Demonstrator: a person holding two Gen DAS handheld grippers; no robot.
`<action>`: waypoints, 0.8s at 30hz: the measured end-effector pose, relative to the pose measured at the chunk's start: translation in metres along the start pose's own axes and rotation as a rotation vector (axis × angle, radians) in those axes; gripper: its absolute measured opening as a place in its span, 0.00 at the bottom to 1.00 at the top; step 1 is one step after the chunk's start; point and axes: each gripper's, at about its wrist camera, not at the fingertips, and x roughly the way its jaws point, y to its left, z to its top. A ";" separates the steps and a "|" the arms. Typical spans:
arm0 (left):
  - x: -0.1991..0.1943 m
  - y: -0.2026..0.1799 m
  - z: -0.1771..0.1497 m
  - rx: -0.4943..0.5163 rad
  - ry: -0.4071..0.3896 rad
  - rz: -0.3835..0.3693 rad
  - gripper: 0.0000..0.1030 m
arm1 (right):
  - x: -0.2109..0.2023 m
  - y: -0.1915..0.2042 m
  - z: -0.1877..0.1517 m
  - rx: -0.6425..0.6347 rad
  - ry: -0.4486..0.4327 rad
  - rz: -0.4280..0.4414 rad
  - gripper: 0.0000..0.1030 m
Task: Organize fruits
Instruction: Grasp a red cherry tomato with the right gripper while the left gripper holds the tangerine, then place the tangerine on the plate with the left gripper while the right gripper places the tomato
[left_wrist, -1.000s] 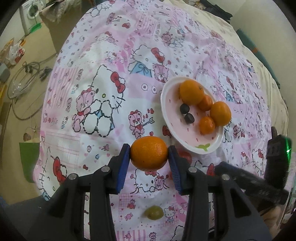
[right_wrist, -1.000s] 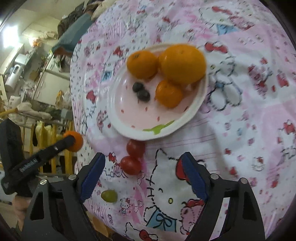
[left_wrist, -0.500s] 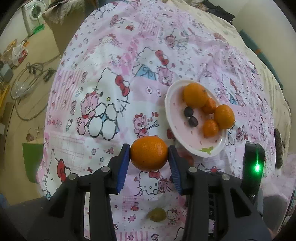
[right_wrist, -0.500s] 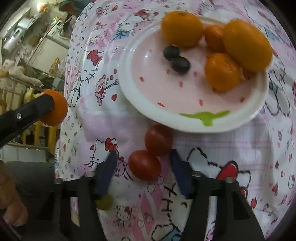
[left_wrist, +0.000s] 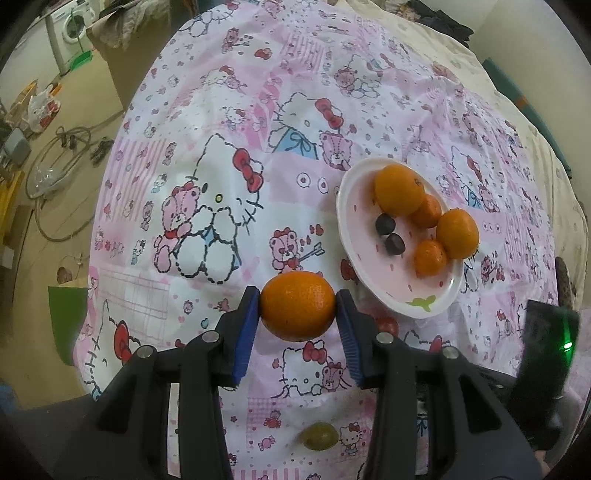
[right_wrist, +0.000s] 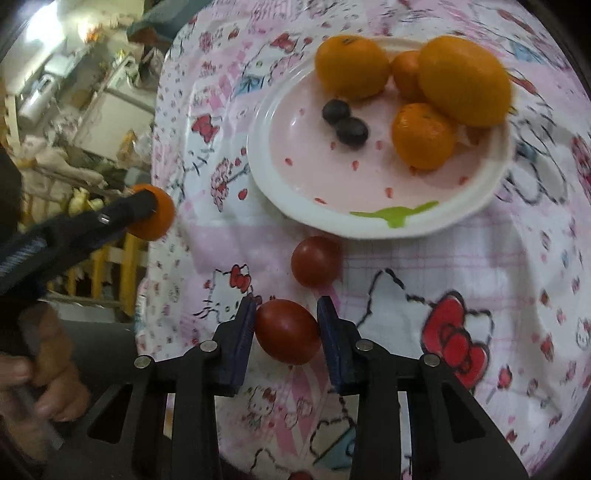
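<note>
My left gripper is shut on an orange, held above the patterned sheet just left of the white plate. The plate holds several oranges and two dark grapes. In the right wrist view my right gripper is closing its jaws on a red cherry tomato; both blue pads touch its sides. A second tomato lies between it and the plate's rim. A green grape rests on the sheet under my left gripper.
The pink cartoon-print sheet covers a bed. Its edge drops at the left to a floor with cables and a washing machine. A hand grips the left tool at the right wrist view's lower left.
My right gripper came down and forward to the two tomatoes, and its wide jaws narrowed onto the nearer one. The left gripper stayed still with the orange.
</note>
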 end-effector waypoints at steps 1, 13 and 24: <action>0.000 -0.001 0.000 0.001 -0.001 -0.002 0.36 | -0.007 -0.003 -0.002 0.013 -0.017 0.014 0.35; -0.003 -0.025 -0.001 0.041 -0.028 -0.031 0.36 | -0.082 -0.032 0.006 0.082 -0.225 0.056 0.35; 0.011 -0.058 0.031 0.143 -0.024 -0.071 0.36 | -0.083 -0.026 0.059 0.006 -0.242 -0.029 0.35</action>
